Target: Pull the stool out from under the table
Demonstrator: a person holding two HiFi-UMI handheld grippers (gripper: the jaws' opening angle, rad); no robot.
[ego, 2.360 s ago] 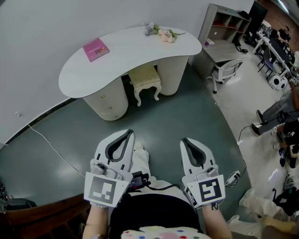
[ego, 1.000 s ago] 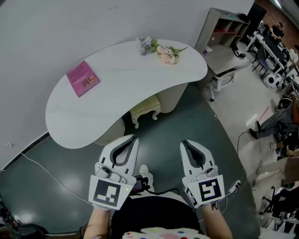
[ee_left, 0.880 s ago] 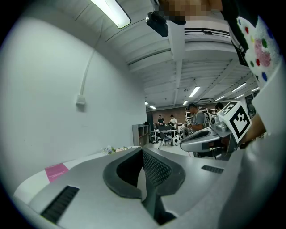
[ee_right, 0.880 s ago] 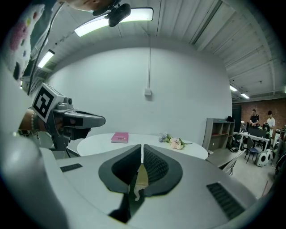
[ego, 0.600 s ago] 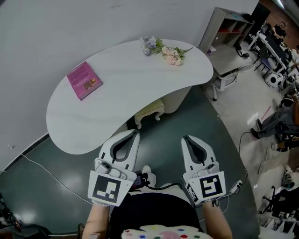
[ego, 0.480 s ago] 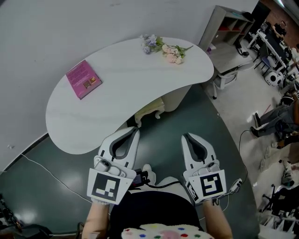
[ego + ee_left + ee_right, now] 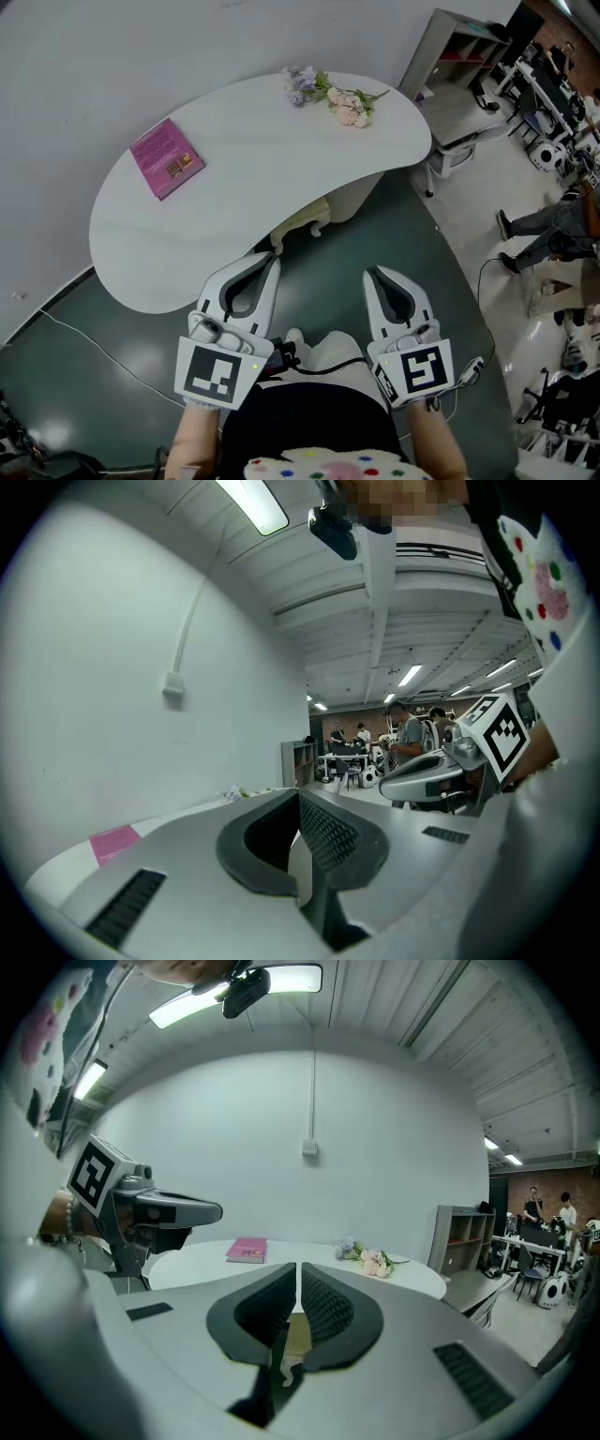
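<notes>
A cream stool [image 7: 302, 221] with curved legs stands tucked under the white kidney-shaped table [image 7: 253, 169]; only its front edge and legs show in the head view. In the right gripper view a slice of the stool [image 7: 296, 1333] shows through the jaw gap. My left gripper [image 7: 263, 261] is shut and empty, its tip close to the table's front edge. My right gripper [image 7: 377, 275] is also shut and empty, held over the green floor to the right of the stool. Both grippers point toward the table and touch nothing.
A pink book [image 7: 167, 157] and a bunch of flowers [image 7: 333, 96] lie on the table. A white cable [image 7: 112, 361] runs over the floor at left. A grey shelf unit [image 7: 459, 56] and a desk with a chair stand at right; people [image 7: 553, 230] are beyond.
The table and stool have come nearer in the head view as both grippers moved forward toward them. The jaws stayed shut.
</notes>
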